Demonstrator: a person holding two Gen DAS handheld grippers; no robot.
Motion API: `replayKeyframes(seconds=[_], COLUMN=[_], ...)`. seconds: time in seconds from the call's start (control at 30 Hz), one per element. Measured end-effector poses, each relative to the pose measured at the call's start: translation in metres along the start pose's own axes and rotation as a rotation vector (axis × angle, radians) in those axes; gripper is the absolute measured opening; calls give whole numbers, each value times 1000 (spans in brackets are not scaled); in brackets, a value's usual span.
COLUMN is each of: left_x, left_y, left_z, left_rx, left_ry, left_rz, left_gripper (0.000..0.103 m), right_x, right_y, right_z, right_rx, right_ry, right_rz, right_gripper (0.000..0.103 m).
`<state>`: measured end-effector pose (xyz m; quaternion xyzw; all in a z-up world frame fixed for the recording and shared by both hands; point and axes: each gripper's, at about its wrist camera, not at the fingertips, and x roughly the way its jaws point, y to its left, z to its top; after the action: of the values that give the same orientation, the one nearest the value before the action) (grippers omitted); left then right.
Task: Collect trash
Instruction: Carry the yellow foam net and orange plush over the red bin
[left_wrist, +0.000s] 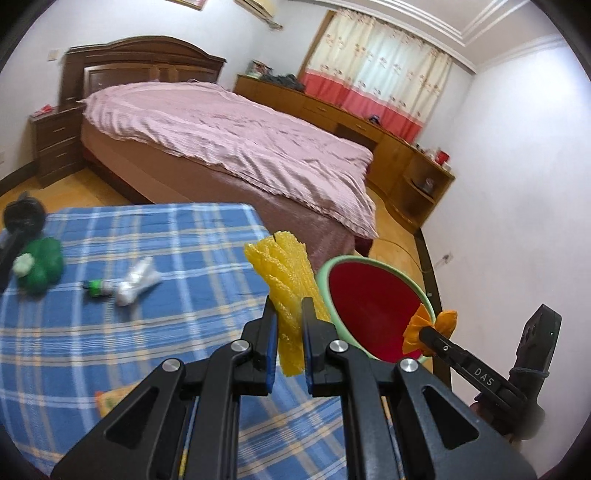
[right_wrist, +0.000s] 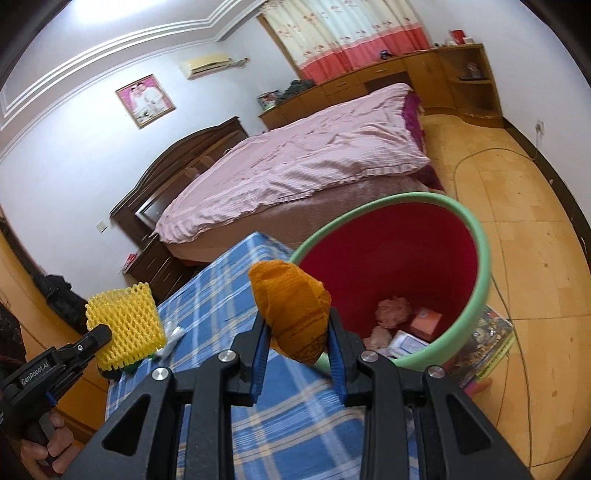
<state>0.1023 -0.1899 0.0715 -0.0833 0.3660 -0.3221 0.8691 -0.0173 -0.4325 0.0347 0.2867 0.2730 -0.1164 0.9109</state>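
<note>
My left gripper (left_wrist: 290, 308) is shut on a yellow foam fruit net (left_wrist: 284, 280), which sticks up flattened between the pads above the blue plaid table (left_wrist: 147, 332). From the right wrist view the same yellow net (right_wrist: 125, 325) shows square and meshed, held by the left gripper (right_wrist: 101, 338). My right gripper (right_wrist: 297, 326) is shut on an orange foam net (right_wrist: 291, 310), close to the rim of the bin (right_wrist: 480, 258), which is red inside with a green rim. In the left wrist view the orange net (left_wrist: 430, 326) hangs over the bin (left_wrist: 373, 306). Pink and white scraps lie at the bin's bottom.
A crushed green bottle (left_wrist: 38, 266), a crumpled clear bottle with a green cap (left_wrist: 129, 282) and a black object (left_wrist: 22, 218) lie on the table's left part. A bed with a pink cover (left_wrist: 229, 147) stands behind. Colourful papers (right_wrist: 487, 339) lie on the floor beside the bin.
</note>
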Motion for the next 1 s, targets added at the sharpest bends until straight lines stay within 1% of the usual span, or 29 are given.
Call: replayKeyframes(seconds=[0.27,0.47,0.7,0.93,0.97,1.0], left_x=[54,91,121,135,135,136], left_y=[-39,-60,-76,-75,-76,-76], left_z=[-4,-12,-24,-31,-31,-32], left_rx=[48,62,89,86,89,94], left_ry=[80,136,181,211,211,212], left_rz=[-80,-120,-114,-107,-110,-110], left_gripper=[11,11,11,11,12,18], right_x=[1,8,17,28,30,31], right_y=[-39,-62,-79,-89,-89,-90], right_z=[9,10,10,10,10,10], right_rx=[50,86,108,116,117,117], right_ry=[-9,1,22,38,40,42], right_rz=[-61,-96,-111,-123,-124,-126], right_gripper=[32,32,32,32,32,32])
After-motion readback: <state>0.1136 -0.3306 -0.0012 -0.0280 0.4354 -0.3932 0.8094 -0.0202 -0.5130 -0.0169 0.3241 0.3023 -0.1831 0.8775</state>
